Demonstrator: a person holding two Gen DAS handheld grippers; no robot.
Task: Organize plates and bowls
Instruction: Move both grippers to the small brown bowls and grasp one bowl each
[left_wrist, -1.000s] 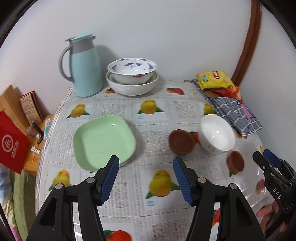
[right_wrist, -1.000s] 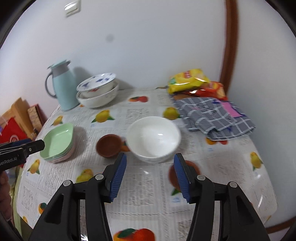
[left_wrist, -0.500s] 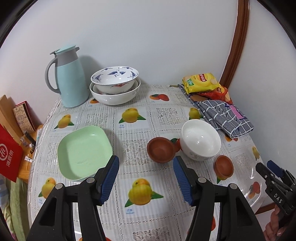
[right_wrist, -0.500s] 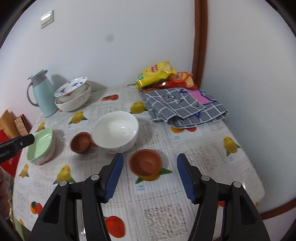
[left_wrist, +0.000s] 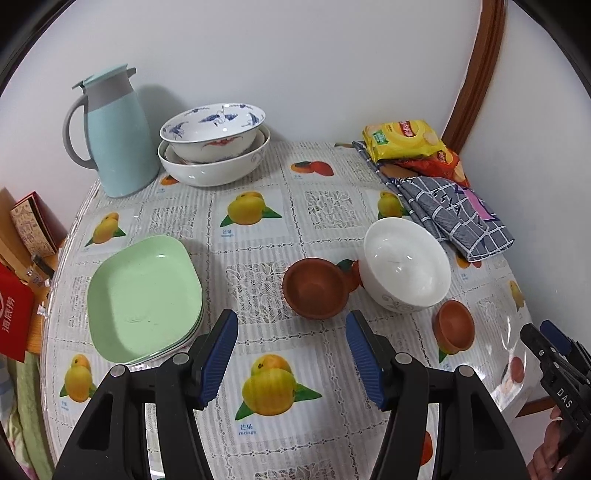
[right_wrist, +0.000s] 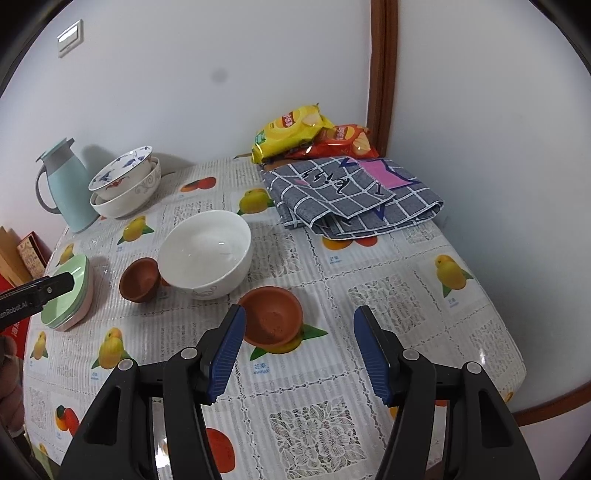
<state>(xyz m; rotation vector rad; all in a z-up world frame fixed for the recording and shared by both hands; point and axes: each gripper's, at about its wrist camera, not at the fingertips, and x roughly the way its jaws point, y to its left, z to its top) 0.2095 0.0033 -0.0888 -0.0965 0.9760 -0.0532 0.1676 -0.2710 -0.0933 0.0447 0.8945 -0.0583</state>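
Observation:
A stack of green square plates (left_wrist: 144, 295) lies at the table's left; it also shows in the right wrist view (right_wrist: 70, 293). A white bowl (left_wrist: 404, 269) (right_wrist: 207, 253) stands mid-table with a small brown bowl (left_wrist: 314, 288) (right_wrist: 139, 278) to its left and another brown bowl (left_wrist: 453, 325) (right_wrist: 273, 318) at the near right. Two nested patterned bowls (left_wrist: 214, 147) (right_wrist: 125, 184) stand at the back. My left gripper (left_wrist: 291, 354) is open and empty above the table near the plates. My right gripper (right_wrist: 297, 350) is open and empty, just short of the near brown bowl.
A light blue jug (left_wrist: 114, 133) stands at the back left. Snack bags (right_wrist: 306, 136) and a folded checked cloth (right_wrist: 351, 195) lie at the back right by the wall corner. The fruit-print tablecloth (right_wrist: 406, 306) drops off at the round table edge. Boxes (left_wrist: 29, 229) stand left of the table.
Both grippers have pulled back and shifted: the left view now sits closer over the plates, the right has swung right toward the near brown bowl. Both stay open; no dish has moved.

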